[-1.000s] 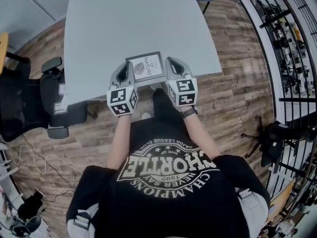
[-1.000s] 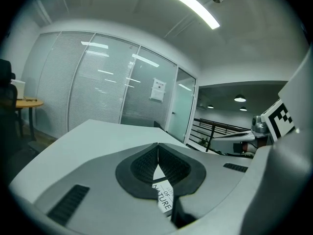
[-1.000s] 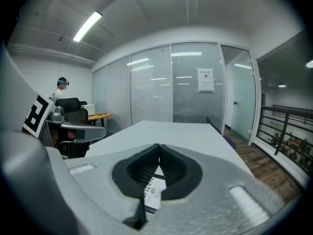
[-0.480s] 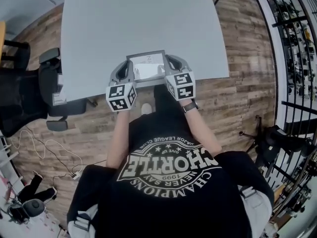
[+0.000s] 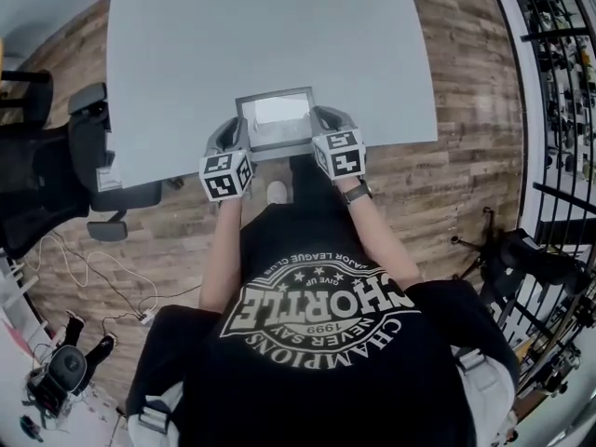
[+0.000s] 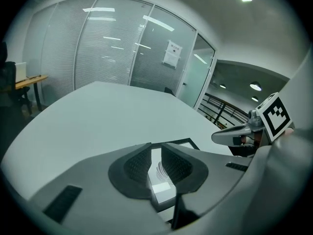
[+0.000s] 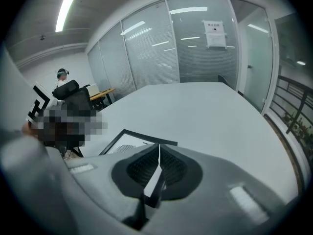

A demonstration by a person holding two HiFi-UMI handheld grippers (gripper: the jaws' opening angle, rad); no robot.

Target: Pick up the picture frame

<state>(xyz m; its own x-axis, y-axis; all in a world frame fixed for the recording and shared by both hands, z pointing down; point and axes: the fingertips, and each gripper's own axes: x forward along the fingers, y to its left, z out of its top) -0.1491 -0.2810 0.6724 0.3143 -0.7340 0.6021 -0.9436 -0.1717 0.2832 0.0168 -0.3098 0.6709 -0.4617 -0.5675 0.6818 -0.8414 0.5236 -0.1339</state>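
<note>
The picture frame [image 5: 276,119], black-rimmed with a white print, lies flat on the grey table [image 5: 261,35] near its front edge. My left gripper [image 5: 231,140] sits at the frame's left side. In the left gripper view its jaws [image 6: 155,153] are opening, and a narrow gap shows between the pads with the frame's edge [image 6: 188,143] in it. My right gripper [image 5: 326,130] is at the frame's right side. In the right gripper view it [image 7: 159,153] is shut on the frame's thin edge, and the rest of the frame [image 7: 124,142] lies to the left.
A black office chair [image 5: 56,175] stands left of the table on the wood floor [image 5: 466,166]. A metal railing [image 5: 559,82] runs along the right. The table's front edge passes just under both grippers. A glass partition [image 6: 112,48] is beyond the table.
Both grippers have come down with the frame, which was held up at the table's front edge and now lies flat on the tabletop, a little farther in.
</note>
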